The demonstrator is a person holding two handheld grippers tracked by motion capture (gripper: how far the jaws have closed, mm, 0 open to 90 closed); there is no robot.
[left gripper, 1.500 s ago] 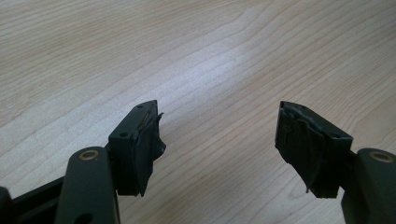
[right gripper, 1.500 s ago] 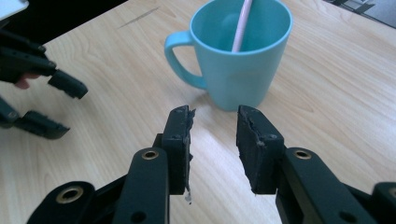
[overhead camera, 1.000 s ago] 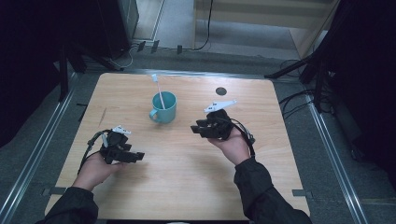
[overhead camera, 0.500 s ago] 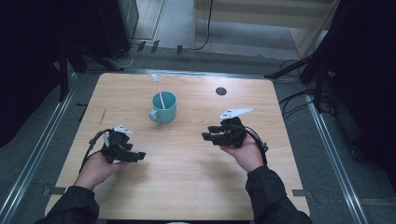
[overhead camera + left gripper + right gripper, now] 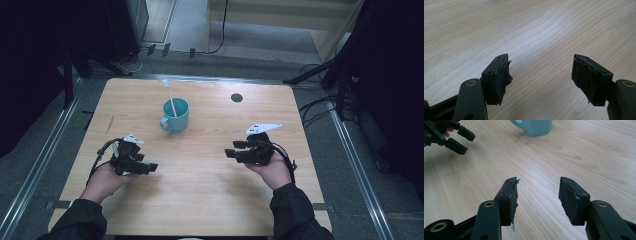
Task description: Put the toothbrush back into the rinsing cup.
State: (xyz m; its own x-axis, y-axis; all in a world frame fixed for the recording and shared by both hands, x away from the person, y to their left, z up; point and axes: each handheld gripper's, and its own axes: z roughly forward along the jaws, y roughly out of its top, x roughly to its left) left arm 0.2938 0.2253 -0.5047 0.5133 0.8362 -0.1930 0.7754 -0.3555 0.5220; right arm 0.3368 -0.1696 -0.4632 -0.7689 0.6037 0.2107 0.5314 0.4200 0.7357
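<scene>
High view: right gripper jaws spread, empty, had drawn back from teal mug toward desk near edge; left gripper jaws apart, unmoved. Mug with white toothbrush stood mid-desk, far side. Placement apparently finished.

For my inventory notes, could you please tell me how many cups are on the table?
1. The teal cup stands at the table's far middle, a white stick-like item leaning inside it; its base also appears in the right gripper view.

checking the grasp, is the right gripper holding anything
No, the right gripper has its fingers apart with bare table between them.
</scene>
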